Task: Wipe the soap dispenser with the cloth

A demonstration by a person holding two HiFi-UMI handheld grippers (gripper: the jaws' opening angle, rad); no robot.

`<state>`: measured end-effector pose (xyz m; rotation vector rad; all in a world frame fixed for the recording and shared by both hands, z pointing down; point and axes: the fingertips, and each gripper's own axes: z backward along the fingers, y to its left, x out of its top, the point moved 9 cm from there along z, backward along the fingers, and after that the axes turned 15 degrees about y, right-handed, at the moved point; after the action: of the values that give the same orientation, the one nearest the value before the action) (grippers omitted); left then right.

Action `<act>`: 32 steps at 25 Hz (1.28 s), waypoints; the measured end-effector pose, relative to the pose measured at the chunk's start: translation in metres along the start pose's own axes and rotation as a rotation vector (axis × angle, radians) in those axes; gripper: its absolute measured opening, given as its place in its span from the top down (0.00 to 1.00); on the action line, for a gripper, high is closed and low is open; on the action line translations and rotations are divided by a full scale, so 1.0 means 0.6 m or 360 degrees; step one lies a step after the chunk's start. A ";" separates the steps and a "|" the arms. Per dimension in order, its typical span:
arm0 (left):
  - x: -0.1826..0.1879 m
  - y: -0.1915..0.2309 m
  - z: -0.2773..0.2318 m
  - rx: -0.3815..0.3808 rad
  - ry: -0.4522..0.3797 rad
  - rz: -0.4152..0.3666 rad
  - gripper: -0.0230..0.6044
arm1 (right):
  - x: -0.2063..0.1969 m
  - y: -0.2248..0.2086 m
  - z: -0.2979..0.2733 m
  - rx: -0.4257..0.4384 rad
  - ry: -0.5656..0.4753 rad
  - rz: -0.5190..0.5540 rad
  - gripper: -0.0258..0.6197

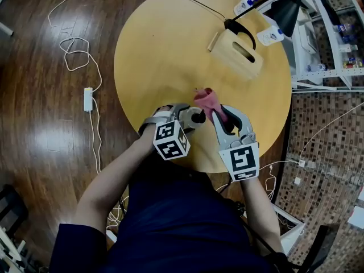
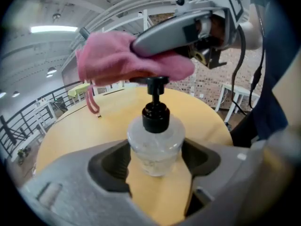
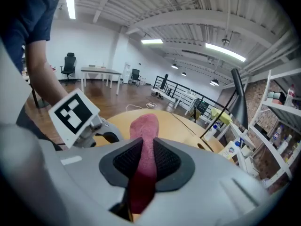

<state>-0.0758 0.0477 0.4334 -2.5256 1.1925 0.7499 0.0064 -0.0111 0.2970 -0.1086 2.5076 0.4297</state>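
Observation:
A clear soap dispenser (image 2: 156,142) with a black pump (image 1: 199,117) stands on the round wooden table (image 1: 153,56) near its front edge. My left gripper (image 2: 155,161) is shut on its body, one pad on each side. A pink cloth (image 2: 117,60) is draped over the pump head and touches its top. My right gripper (image 3: 146,161) is shut on the cloth (image 3: 145,135), which sticks out past the pads. In the head view the cloth (image 1: 206,100) bunches just beyond both grippers, the left (image 1: 190,118) beside the right (image 1: 220,116).
A wooden box (image 1: 242,53) with a slot lies at the table's far right under a black lamp (image 1: 287,10). Two small bottles (image 1: 272,36) stand near it. A white shelf rack (image 1: 330,44) is at the right, a cable and power strip (image 1: 88,98) on the floor at the left.

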 end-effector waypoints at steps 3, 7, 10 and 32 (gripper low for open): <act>-0.004 0.002 -0.002 0.0001 0.0008 -0.0007 0.42 | 0.004 0.038 0.027 0.0063 -0.0005 0.0184 0.85; -0.007 0.002 0.000 0.0014 0.0021 -0.0007 0.42 | -0.010 0.049 -0.009 0.0031 0.0018 0.0135 0.85; -0.006 0.000 -0.002 0.0034 0.0031 -0.0013 0.42 | -0.030 -0.005 -0.040 0.0020 0.0007 -0.0299 0.85; 0.013 -0.017 0.070 0.0148 -0.0197 0.0296 0.72 | -0.124 0.065 -0.045 0.0543 0.0244 -0.0834 0.85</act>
<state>-0.0779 0.0671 0.3941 -2.2809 1.3983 0.8590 0.0463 0.0154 0.3711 -0.6629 2.5297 -0.2261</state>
